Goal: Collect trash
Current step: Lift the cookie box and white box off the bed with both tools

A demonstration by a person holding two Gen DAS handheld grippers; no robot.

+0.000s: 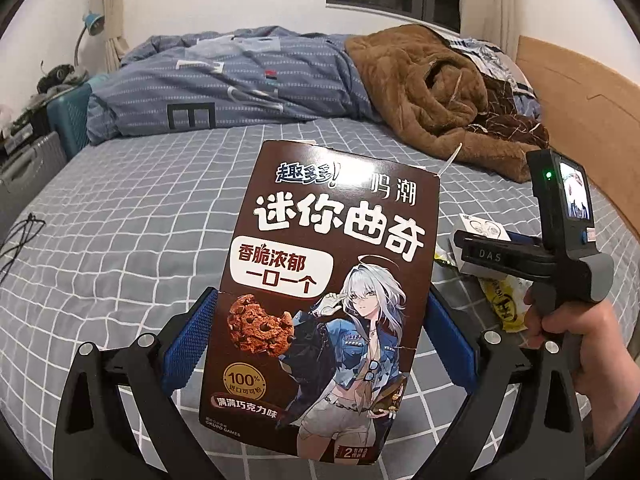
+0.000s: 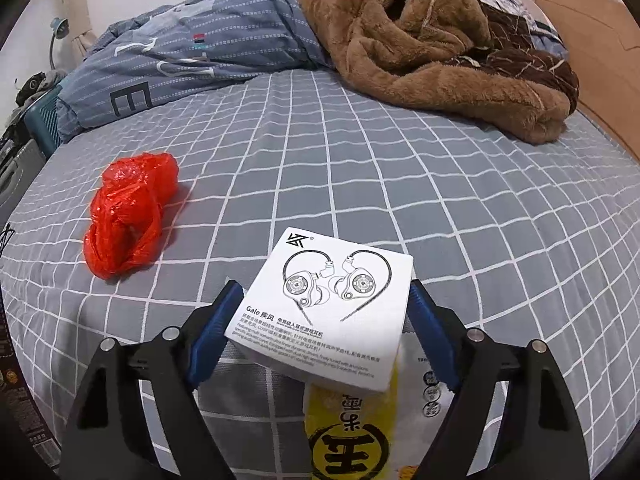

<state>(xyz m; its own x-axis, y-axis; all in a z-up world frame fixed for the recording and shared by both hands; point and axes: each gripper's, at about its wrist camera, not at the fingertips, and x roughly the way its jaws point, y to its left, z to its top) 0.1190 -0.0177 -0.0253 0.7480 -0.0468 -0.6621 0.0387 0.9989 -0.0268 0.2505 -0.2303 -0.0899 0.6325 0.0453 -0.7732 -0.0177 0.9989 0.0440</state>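
My left gripper (image 1: 320, 320) is shut on a brown cookie box (image 1: 320, 280) and holds it upright above the bed. My right gripper (image 2: 326, 316) is shut on a white earphone box (image 2: 324, 304), just above a yellow-and-white snack wrapper (image 2: 352, 436) that lies on the sheet. In the left wrist view the right gripper's body (image 1: 560, 256) shows at the right, with the white box (image 1: 484, 230) and the wrapper (image 1: 504, 304) by it. A crumpled red plastic bag (image 2: 128, 220) lies on the sheet, left of the right gripper.
The bed has a grey checked sheet (image 2: 400, 184). A blue duvet (image 1: 224, 80) and a brown fleece blanket (image 1: 432, 88) are piled at the far side. A wooden headboard (image 1: 580, 92) runs along the right. Suitcases (image 1: 60, 128) stand at the left edge.
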